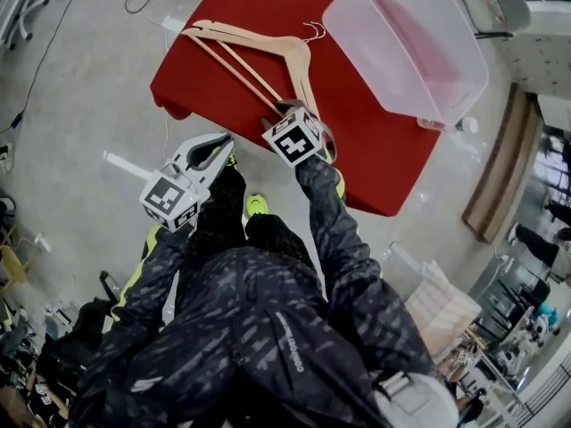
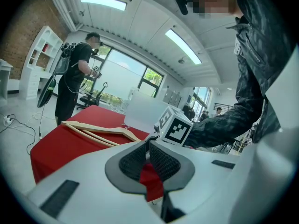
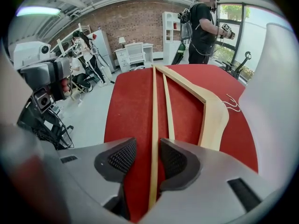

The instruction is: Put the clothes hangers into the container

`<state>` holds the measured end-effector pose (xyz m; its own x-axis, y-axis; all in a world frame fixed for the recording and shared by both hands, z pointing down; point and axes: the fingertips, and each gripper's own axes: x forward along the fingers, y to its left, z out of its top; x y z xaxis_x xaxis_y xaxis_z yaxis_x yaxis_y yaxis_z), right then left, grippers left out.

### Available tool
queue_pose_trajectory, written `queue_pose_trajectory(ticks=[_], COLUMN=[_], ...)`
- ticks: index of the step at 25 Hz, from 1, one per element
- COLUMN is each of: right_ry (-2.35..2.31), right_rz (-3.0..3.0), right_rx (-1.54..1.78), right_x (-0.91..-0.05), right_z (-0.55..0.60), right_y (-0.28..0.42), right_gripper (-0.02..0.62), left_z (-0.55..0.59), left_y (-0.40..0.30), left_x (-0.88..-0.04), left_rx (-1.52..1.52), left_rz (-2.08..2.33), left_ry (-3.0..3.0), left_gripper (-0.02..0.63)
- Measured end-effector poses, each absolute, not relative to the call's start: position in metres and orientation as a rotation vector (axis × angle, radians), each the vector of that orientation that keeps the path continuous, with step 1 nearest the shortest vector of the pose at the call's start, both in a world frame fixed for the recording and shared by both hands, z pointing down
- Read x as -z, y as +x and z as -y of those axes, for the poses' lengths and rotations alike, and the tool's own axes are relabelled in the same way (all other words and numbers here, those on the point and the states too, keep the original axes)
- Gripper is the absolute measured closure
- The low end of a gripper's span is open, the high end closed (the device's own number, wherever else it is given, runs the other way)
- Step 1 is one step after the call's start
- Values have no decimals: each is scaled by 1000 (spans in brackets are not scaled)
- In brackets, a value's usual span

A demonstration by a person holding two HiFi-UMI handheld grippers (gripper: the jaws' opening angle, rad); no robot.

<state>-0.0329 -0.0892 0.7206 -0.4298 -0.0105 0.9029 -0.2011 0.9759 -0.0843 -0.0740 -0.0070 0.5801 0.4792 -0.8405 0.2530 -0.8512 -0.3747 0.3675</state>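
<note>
Wooden clothes hangers [image 1: 259, 47] lie stacked on the red table [image 1: 357, 141], hooks toward the clear plastic container [image 1: 464, 52] at its far right. My right gripper [image 1: 285, 110] points down at their near end. In the right gripper view it [image 3: 148, 155] is open around a thin hanger bar [image 3: 154, 115], which runs close to the right pad with a gap on the left. My left gripper [image 1: 225, 141] hovers off the table's near edge. The left gripper view shows it [image 2: 148, 146] shut on nothing, with the hangers [image 2: 100, 130] and container [image 2: 142, 113] ahead.
A person [image 2: 74, 78] with a backpack stands past the table's far end, also visible in the right gripper view as a person [image 3: 203, 27]. Cables [image 1: 53, 25] trail over the floor at left. Camera gear on a stand [image 3: 39, 73] is beside the table.
</note>
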Motion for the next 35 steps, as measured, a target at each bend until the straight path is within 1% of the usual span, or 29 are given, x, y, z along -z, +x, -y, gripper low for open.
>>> queue_pose_trajectory(ticks=[2, 4, 13, 19, 35], right_ry=[134, 116, 193, 249, 370], right_rz=[1998, 1988, 2003, 2070, 2226], right_rx=[-233, -266, -197, -49, 41], right_x=[-722, -723, -709, -682, -603], right_z=[86, 80, 84, 96, 101], right_y=[-32, -31, -24, -27, -43], right_gripper=[458, 543, 551, 551, 551], left_z=[8, 8, 6, 10, 5], left_y=[-76, -76, -80, -75, -88], left_x=[-580, -578, -572, -569, -543], left_rx=[-32, -32, -31, -27, -11], left_rz=[1407, 1410, 1410, 1401, 1434], left_ry=[2282, 2283, 2292, 2311, 2339], left_gripper=[594, 594, 594, 594, 594])
